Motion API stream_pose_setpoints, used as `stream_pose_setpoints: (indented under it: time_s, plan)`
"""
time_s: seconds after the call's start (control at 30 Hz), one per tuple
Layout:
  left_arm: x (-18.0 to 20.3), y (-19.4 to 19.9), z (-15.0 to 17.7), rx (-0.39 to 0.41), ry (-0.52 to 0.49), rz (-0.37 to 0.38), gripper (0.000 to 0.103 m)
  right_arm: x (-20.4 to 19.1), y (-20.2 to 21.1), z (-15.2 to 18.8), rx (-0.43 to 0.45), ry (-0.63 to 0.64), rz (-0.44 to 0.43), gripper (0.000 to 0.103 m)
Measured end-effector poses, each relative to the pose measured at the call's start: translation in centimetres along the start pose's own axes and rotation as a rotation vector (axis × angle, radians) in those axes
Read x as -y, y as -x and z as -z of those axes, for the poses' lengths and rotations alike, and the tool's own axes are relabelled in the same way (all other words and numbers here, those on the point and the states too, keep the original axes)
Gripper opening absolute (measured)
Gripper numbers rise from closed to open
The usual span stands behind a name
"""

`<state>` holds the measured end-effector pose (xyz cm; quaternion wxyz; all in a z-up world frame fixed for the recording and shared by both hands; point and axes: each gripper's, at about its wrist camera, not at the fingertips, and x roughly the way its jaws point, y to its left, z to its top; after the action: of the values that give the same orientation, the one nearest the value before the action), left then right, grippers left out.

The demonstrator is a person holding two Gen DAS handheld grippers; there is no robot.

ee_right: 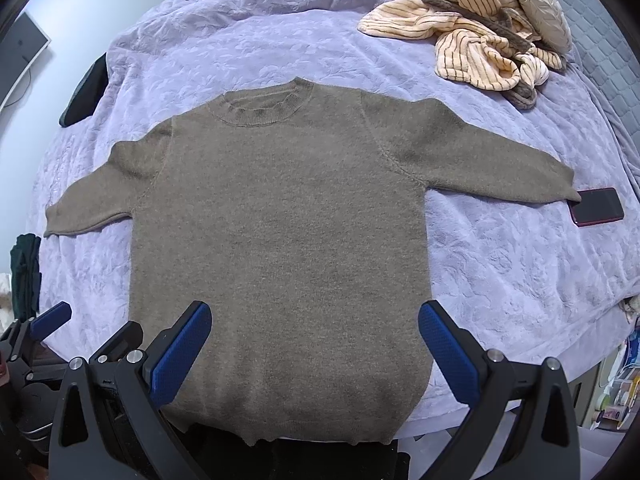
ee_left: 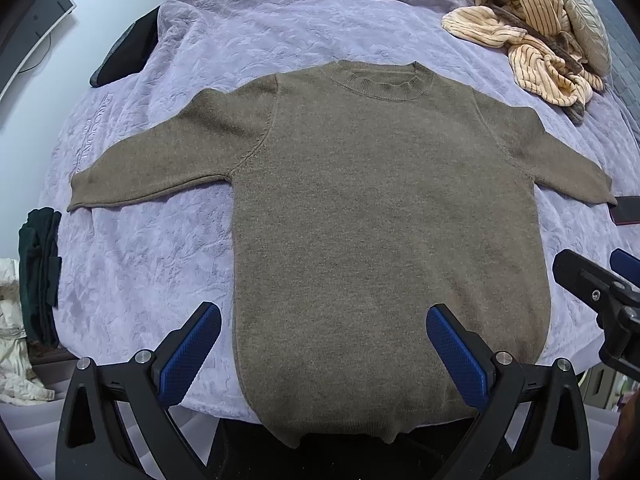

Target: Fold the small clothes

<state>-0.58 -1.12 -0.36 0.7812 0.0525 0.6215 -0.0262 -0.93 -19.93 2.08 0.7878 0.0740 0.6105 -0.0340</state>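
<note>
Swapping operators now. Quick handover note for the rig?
Left gripper: open, holding nothing, above the near hem.
Right gripper: open, holding nothing, beside it.
Sweater: brown, flat on the purple bedspread, neck away from you, both sleeves out to the sides, hem hanging slightly over the near edge.
Phone lies at the right cuff; striped garment heaped at the far right.
Done: sweater spread out.
Left: every fold. Probably sleeves in first.

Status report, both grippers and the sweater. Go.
Left gripper open, right gripper open, both empty at the hem. Brown sweater flat, unfolded, sleeves out. Phone at right cuff.
</note>
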Motion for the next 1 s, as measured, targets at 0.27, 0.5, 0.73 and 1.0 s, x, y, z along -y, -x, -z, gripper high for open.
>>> stream_pose_setpoints:
  time_s: [0.27,0.5,0.73,1.0]
  plan:
    - [0.0,0.7,-0.2,0.022,-0.005,0.008,0.103,-0.4,0.0,0.4,-0.005,0.009,0.007,0.103]
    - [-0.3,1.1,-0.2,0.025,-0.001,0.043,0.103,-0.1,0.3,0.5,-0.002,-0.004,0.011,0.103]
    - [-0.3,1.4,-0.2,0.032,-0.002,0.041,0.103,-0.1,0.3,0.7,-0.008,0.002,0.016,0.103]
    - [-0.5,1.7,0.1,0.032,0.008,0.042,0.103,0.0,0.5,0.9,-0.001,0.004,0.018,0.103]
